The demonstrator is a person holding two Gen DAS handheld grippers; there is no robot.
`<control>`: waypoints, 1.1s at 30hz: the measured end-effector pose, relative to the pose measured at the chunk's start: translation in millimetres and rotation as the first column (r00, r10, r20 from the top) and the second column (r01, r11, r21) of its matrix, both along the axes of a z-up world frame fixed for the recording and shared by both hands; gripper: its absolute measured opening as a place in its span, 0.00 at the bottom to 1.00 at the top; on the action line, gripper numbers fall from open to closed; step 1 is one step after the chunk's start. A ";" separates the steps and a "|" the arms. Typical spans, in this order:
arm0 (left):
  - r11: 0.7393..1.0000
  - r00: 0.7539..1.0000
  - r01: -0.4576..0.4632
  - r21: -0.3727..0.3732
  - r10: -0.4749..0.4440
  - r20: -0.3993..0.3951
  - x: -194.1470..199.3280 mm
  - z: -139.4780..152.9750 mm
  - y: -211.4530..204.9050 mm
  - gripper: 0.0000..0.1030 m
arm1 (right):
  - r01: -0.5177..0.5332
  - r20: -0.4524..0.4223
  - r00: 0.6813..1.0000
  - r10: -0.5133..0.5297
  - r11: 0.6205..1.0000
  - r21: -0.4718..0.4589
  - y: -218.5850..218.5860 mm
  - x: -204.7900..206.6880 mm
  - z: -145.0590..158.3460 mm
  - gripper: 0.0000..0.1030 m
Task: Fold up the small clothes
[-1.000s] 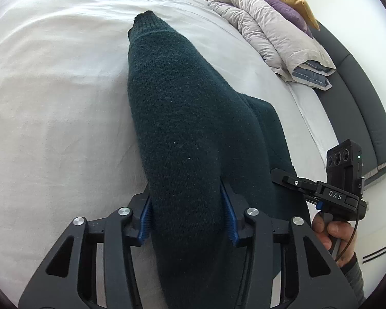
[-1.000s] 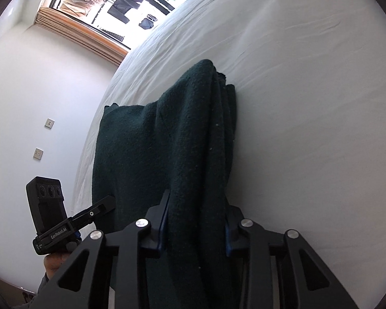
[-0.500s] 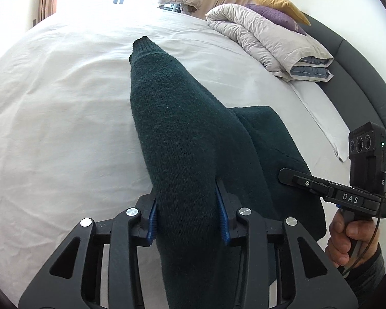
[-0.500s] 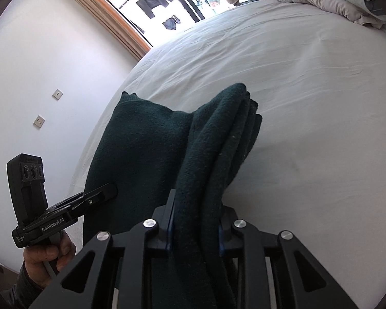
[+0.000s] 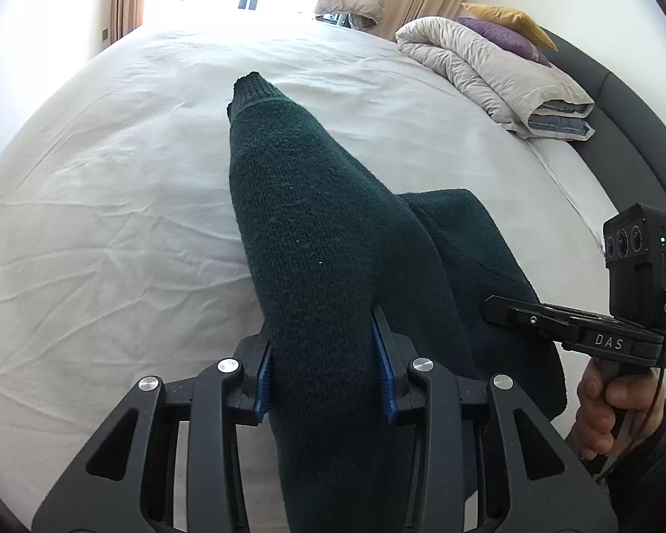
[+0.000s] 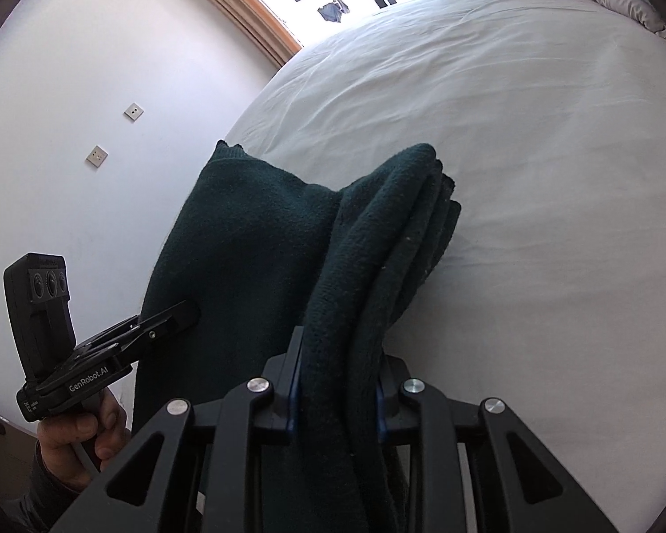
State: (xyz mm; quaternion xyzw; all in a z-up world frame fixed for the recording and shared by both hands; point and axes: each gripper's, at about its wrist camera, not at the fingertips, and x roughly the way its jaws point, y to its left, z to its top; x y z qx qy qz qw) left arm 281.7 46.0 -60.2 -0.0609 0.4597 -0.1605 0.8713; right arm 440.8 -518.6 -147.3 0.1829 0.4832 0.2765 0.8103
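L gripper point(image 5: 325, 373): fingers point(image 5: 262, 375) clamped on a thick roll of the dark green sweater point(image 5: 315, 240), which runs fwd from them to a cuff end over the white bed point(image 5: 89, 231). R gripper point(image 6: 335, 388) fingers likewise pinch a bunched fold w/ stacked edges. Sweater's lower part cut off below both views; R hand point(image 5: 599, 413) only partly seen.

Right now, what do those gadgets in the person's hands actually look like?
Each hand-held gripper is matte black with silver bolts, blue finger pads and cut-out arms. A black camera block with round lenses tops the pistol handle. One reads "DAS", the other "GenRobot.AI". A thin cable hangs; sleeves are dark grey.
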 end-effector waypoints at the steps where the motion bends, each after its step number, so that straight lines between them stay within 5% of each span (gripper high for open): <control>1: 1.000 1.000 -0.002 0.005 0.002 -0.001 -6.3 -4.6 9.1 0.34 | 0.000 -0.004 1.000 0.000 1.000 0.001 2.0 -2.3 -3.1 0.26; 6: 1.000 0.999 -0.019 -0.011 0.018 -0.027 -17.7 -32.2 30.6 0.37 | 0.039 -0.028 0.999 -0.038 0.999 0.005 -3.8 -3.9 -21.4 0.27; 10: 0.999 1.000 -0.031 -0.016 0.031 -0.007 -23.8 -42.6 37.3 0.46 | 0.080 -0.053 0.995 -0.079 0.996 0.027 -7.0 -7.7 -31.7 0.40; 14: 0.997 0.998 -0.069 -0.020 0.069 0.001 -31.4 -52.7 49.1 0.70 | 0.138 -0.056 0.989 -0.135 0.989 0.059 -21.1 -20.3 -32.7 0.50; 17: 0.995 0.996 -0.088 -0.055 0.088 -0.002 -39.7 -52.8 59.0 0.70 | 0.165 -0.033 0.986 -0.164 0.986 0.038 -27.6 -33.6 -26.4 0.52; 22: 0.989 0.974 -0.142 0.028 0.135 0.184 -80.9 -16.5 60.8 0.69 | 0.224 0.068 0.973 -0.221 0.974 -0.036 -38.0 -59.6 -4.0 0.52; 25: 0.976 0.919 -0.195 0.093 0.148 0.367 -117.7 16.8 54.0 0.70 | 0.267 0.190 0.950 -0.247 0.960 -0.089 -39.6 -84.0 17.4 0.53; 27: 0.967 0.856 -0.229 0.108 0.147 0.496 -147.6 39.7 50.3 0.81 | 0.291 0.294 0.922 -0.251 0.951 -0.103 -36.3 -102.1 36.1 0.64; 28: 0.961 0.818 -0.254 0.112 0.151 0.555 -162.7 50.5 48.1 0.97 | 0.304 0.347 0.904 -0.251 0.947 -0.107 -33.0 -111.0 46.0 0.69; 31: 0.938 0.696 -0.322 0.132 0.140 0.704 -204.3 80.5 34.7 1.00 | 0.326 0.495 0.838 -0.231 0.939 -0.114 -20.8 -136.2 73.7 0.86; 33: 0.926 0.662 -0.342 0.160 0.116 0.740 -216.2 98.5 26.6 1.00 | 0.336 0.565 0.797 -0.216 0.935 -0.117 -14.8 -149.5 88.9 0.91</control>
